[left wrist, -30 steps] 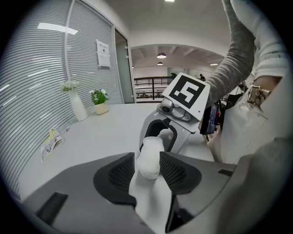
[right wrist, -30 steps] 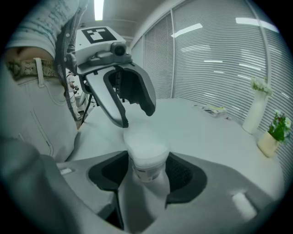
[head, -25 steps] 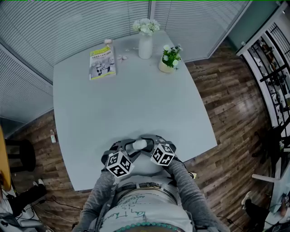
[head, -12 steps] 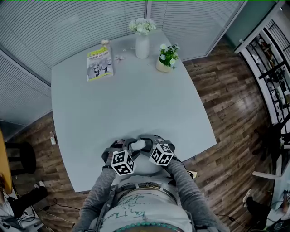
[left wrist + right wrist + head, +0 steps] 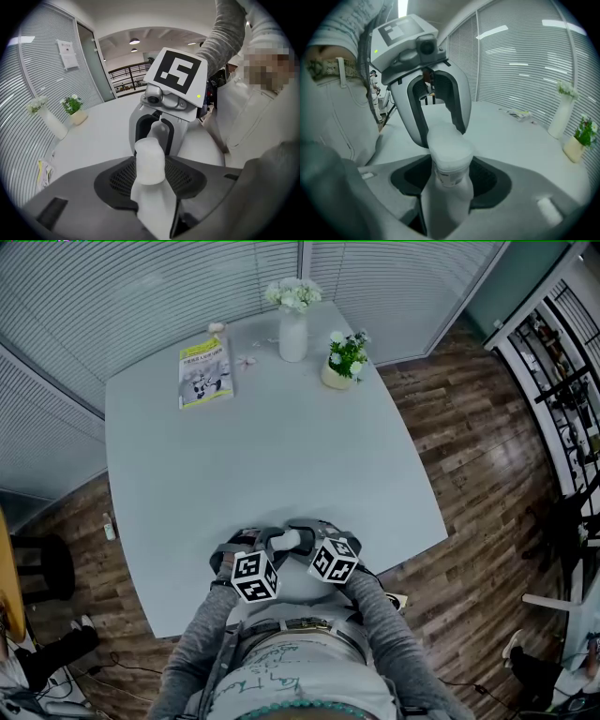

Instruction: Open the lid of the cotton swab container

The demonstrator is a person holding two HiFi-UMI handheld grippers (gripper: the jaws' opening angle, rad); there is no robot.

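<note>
Since a sec ago the left gripper (image 5: 150,168) has rolled a bit & its jaws have just been closing; they're now partway in, pads against the lid (image 5: 149,157). Right gripper (image 5: 450,154) hasn't shifted, clamped on the body of the cotton swab container (image 5: 449,180), held btwn both tools at the table (image 5: 262,446) near edge. Lid grip looks set, so twist/pull-off prob. comes next; lid's not off yet.

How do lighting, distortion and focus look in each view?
Head view: dim and bluish, with strong fisheye bending of the table edges. Left gripper view: dark vignetted corners; the cotton swab container, seen close up, looks soft and overexposed. Right gripper view: the ceiling light glares at the top; the container is washed out.
</note>
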